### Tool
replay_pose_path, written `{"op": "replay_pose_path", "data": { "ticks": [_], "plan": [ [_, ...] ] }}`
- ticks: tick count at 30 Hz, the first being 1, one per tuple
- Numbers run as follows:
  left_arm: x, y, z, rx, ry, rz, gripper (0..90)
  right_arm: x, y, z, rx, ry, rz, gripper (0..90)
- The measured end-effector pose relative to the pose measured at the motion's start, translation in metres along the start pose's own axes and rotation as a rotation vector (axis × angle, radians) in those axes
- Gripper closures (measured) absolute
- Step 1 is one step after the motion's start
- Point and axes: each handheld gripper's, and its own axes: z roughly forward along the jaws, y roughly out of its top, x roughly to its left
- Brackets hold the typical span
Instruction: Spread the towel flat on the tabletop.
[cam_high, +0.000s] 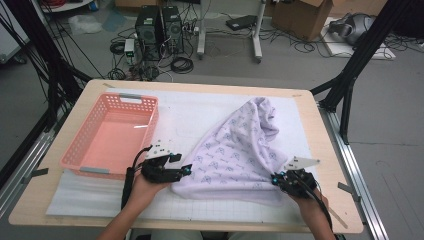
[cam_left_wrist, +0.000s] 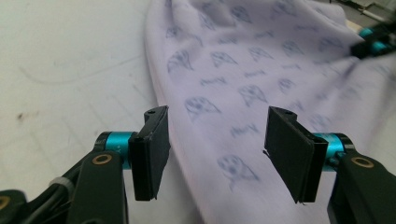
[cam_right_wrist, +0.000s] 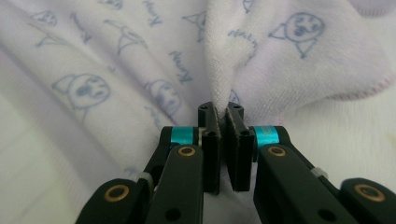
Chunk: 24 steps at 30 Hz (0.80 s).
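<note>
A pale lilac towel (cam_high: 240, 150) printed with small cat faces lies crumpled on the white mat, spreading from the table's middle to the right. My left gripper (cam_high: 179, 171) is at the towel's near left corner, open, its jaws standing either side of the cloth edge (cam_left_wrist: 219, 140) without closing on it. My right gripper (cam_high: 278, 179) is at the towel's near right corner, shut on a pinched fold of the towel (cam_right_wrist: 223, 88). The right gripper also appears far off in the left gripper view (cam_left_wrist: 373, 44).
A pink plastic basket (cam_high: 75, 150) stands at the left of the table, its inside bare. A white gridded mat (cam_high: 190, 115) covers the wooden table (cam_high: 320, 130). Computers, cables and cardboard boxes sit on the floor beyond the far edge.
</note>
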Motion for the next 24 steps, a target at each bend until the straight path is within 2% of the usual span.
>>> {"op": "replay_pose_path", "data": {
  "ticks": [4, 7, 8, 9, 10, 12, 14, 16, 18, 21, 24],
  "plan": [
    [0.006, 0.018, 0.019, -0.014, 0.014, 0.025, 40.5, 0.007, -0.017, -0.024, -0.006, 0.029, -0.004, 85.7],
    [0.010, 0.028, 0.032, -0.018, 0.026, 0.041, 40.7, 0.012, -0.025, -0.035, -0.008, 0.063, -0.008, 84.7],
    [0.011, 0.031, 0.037, -0.016, 0.030, 0.043, 40.8, 0.013, -0.026, -0.038, -0.026, 0.071, -0.006, 81.2],
    [0.012, 0.033, 0.042, -0.016, 0.034, 0.040, 41.0, 0.012, -0.026, -0.041, -0.060, 0.068, 0.006, 72.2],
    [0.014, 0.035, 0.047, -0.023, 0.043, 0.045, 41.2, 0.010, -0.025, -0.044, -0.098, 0.066, 0.036, 68.0],
    [0.018, 0.039, 0.057, -0.008, 0.050, 0.030, 42.2, 0.005, -0.021, -0.049, -0.175, 0.049, 0.068, 65.1],
    [0.022, 0.044, 0.067, -0.008, 0.059, 0.013, 42.3, -0.002, -0.015, -0.051, -0.220, -0.003, 0.102, 64.0],
    [0.024, 0.050, 0.076, 0.001, 0.064, 0.003, 42.6, -0.011, -0.008, -0.049, -0.249, -0.049, 0.141, 63.1],
    [0.025, 0.056, 0.084, -0.002, 0.063, 0.011, 42.5, -0.020, -0.001, -0.043, -0.263, -0.078, 0.158, 62.4],
    [0.027, 0.064, 0.097, 0.013, 0.062, 0.010, 42.7, -0.030, 0.008, -0.029, -0.269, -0.090, 0.190, 61.7],
    [0.028, 0.071, 0.110, 0.034, 0.055, 0.013, 42.5, -0.033, 0.014, -0.014, -0.258, -0.093, 0.199, 60.2]
  ]
}}
